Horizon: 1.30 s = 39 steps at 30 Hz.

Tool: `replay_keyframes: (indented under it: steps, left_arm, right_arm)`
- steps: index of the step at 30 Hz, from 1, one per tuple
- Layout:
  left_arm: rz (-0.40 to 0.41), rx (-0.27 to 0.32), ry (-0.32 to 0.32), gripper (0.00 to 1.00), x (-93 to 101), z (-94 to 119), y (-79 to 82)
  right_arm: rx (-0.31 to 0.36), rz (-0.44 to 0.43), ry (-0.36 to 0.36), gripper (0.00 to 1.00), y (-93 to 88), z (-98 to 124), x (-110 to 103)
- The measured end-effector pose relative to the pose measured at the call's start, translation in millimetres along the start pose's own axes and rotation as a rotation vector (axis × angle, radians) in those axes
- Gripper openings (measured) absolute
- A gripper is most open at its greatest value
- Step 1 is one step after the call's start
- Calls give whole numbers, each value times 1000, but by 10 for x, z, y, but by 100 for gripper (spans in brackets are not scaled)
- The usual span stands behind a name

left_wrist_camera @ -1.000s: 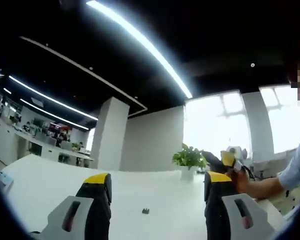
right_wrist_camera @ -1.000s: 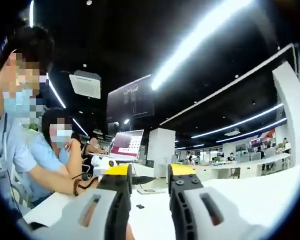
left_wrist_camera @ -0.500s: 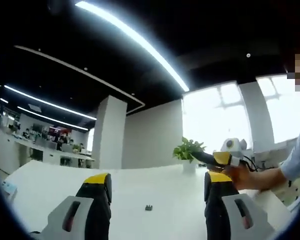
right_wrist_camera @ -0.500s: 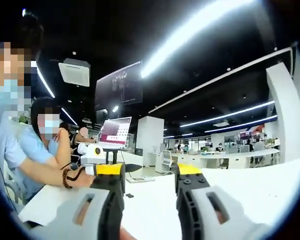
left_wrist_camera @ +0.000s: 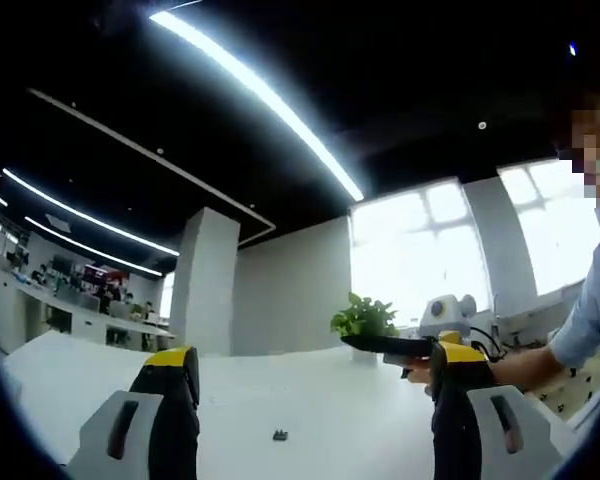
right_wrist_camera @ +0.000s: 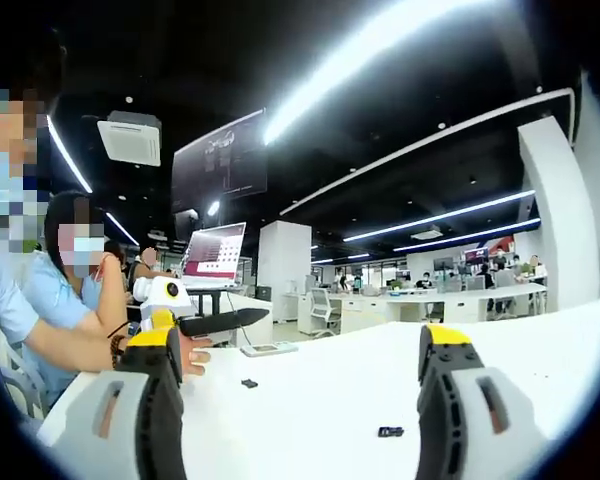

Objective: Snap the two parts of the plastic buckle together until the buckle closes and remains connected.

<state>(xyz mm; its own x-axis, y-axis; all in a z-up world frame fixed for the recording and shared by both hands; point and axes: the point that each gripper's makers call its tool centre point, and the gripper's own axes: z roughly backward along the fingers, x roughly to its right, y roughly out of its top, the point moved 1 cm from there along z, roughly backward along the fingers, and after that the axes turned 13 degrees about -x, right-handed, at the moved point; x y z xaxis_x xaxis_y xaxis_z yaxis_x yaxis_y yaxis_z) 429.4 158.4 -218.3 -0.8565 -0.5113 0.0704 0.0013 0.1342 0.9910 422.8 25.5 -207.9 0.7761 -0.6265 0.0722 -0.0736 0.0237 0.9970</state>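
Two small dark buckle parts lie apart on the white table (right_wrist_camera: 320, 400): one (right_wrist_camera: 249, 383) farther off to the left, the other (right_wrist_camera: 390, 432) nearer, by my right jaw. The left gripper view shows one small dark part (left_wrist_camera: 279, 435) on the table between my jaws. My left gripper (left_wrist_camera: 315, 355) is open wide and holds nothing; its black tip (right_wrist_camera: 220, 321) reaches into the right gripper view from the left. My right gripper (right_wrist_camera: 300, 338) is open wide and holds nothing; its black tip (left_wrist_camera: 385, 345) enters the left gripper view from the right, held by a hand (left_wrist_camera: 420, 372).
A potted plant (left_wrist_camera: 360, 318) stands at the table's far edge before bright windows. In the right gripper view a laptop (right_wrist_camera: 212, 258) and a flat device (right_wrist_camera: 268, 349) sit at the table's left end, where people (right_wrist_camera: 75, 290) are seated. A white pillar (left_wrist_camera: 202, 285) rises behind.
My right gripper's jaws have spread from a narrow gap to wide open. My left gripper's jaws have widened a little. Both views have shifted with the hands; a second buckle part has come into the right view.
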Motion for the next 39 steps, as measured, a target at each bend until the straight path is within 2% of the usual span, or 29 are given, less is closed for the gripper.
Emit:
replay_keyframes:
  steps: [10, 30, 37, 39]
  left_arm:
    - [22, 20, 4, 99, -42, 17, 35]
    - [-2, -16, 24, 95, -71, 7, -24]
    - [-3, -24, 49, 96, -133, 23, -36]
    - [-34, -27, 94, 96, -186, 43, -27]
  right_arm:
    - [-7, -4, 0, 100, -14, -2, 6]
    - [4, -55, 7, 100, -11, 7, 47]
    - [-5, -55, 9, 100, -35, -10, 39]
    - [-5, -59, 13, 100, -39, -15, 34]
